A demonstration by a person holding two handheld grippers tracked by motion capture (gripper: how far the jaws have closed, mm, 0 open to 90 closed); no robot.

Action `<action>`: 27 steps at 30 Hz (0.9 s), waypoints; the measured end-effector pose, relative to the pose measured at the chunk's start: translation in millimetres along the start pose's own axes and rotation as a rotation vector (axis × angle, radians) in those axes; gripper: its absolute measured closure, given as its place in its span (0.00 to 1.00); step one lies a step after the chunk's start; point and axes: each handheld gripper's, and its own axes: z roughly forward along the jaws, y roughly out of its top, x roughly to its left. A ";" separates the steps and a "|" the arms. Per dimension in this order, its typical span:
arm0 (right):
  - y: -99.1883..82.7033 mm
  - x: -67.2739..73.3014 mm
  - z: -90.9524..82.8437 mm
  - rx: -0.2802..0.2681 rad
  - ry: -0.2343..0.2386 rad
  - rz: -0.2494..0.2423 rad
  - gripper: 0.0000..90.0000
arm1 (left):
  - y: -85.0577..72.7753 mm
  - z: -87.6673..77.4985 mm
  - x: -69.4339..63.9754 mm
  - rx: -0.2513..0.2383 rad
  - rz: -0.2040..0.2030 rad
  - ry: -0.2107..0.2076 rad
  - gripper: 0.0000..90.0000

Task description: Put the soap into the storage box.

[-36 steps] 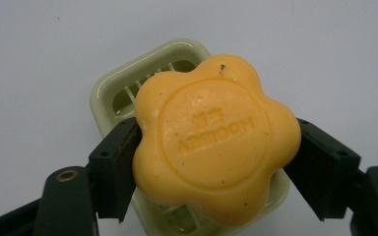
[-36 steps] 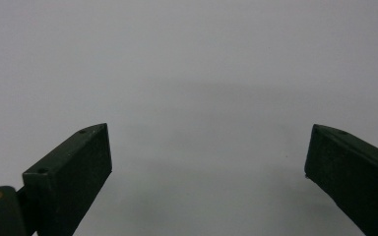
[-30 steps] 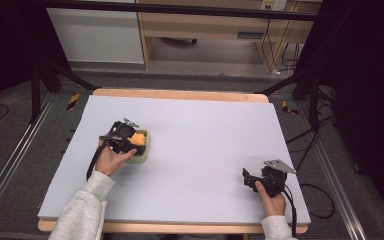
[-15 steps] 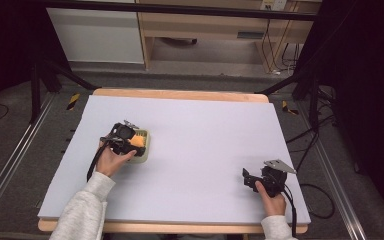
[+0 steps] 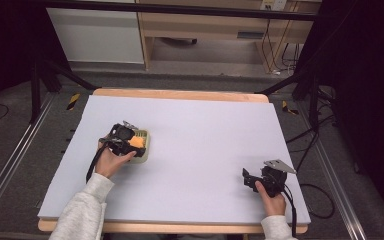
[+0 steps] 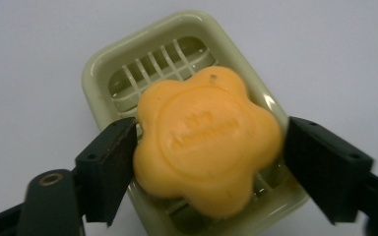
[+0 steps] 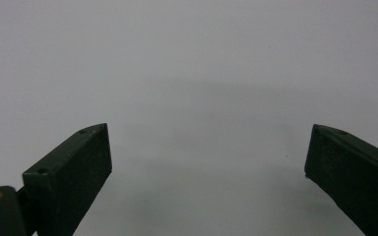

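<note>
An orange flower-shaped soap [image 6: 206, 147] lies in a pale green slotted soap dish [image 6: 103, 73] at the left of the mat. My left gripper [image 6: 211, 142] straddles the soap, and its jaws have just been opening. The left jaw sits at the soap's edge, while a thin gap separates the right jaw from it. From above, the left gripper [image 5: 133, 143] covers part of the soap [image 5: 137, 142] and the dish [image 5: 145, 151]. My right gripper [image 5: 246, 178] rests near the mat's front right, open, with bare mat between its jaws [image 7: 206, 142].
A pale lilac mat [image 5: 205, 130] covers the wooden table. Cables trail off the right side beyond the table edge [image 5: 310, 195]. Dark stand legs and a wooden cabinet [image 5: 205, 30] stand behind the table.
</note>
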 end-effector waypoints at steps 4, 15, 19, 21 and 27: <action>0.0 0.2 -0.1 0.000 -0.002 -0.001 0.05 | 1.8 -13.0 0.4 -0.040 0.000 -0.009 0.21; 0.0 0.1 -0.3 -0.001 -0.003 0.000 0.05 | -13.8 -44.2 3.7 -0.140 -0.001 -0.005 0.20; -0.1 -0.1 -0.3 0.000 -0.002 0.003 0.05 | -28.1 -52.9 4.5 -0.194 -0.028 -0.007 0.21; -0.1 0.1 -0.5 -0.002 -0.003 0.001 0.05 | -38.2 -57.4 5.7 -0.227 -0.040 -0.007 0.22; -0.1 0.0 -0.1 -0.001 0.000 0.001 0.05 | -67.7 -64.5 9.6 -0.269 -0.075 0.017 0.23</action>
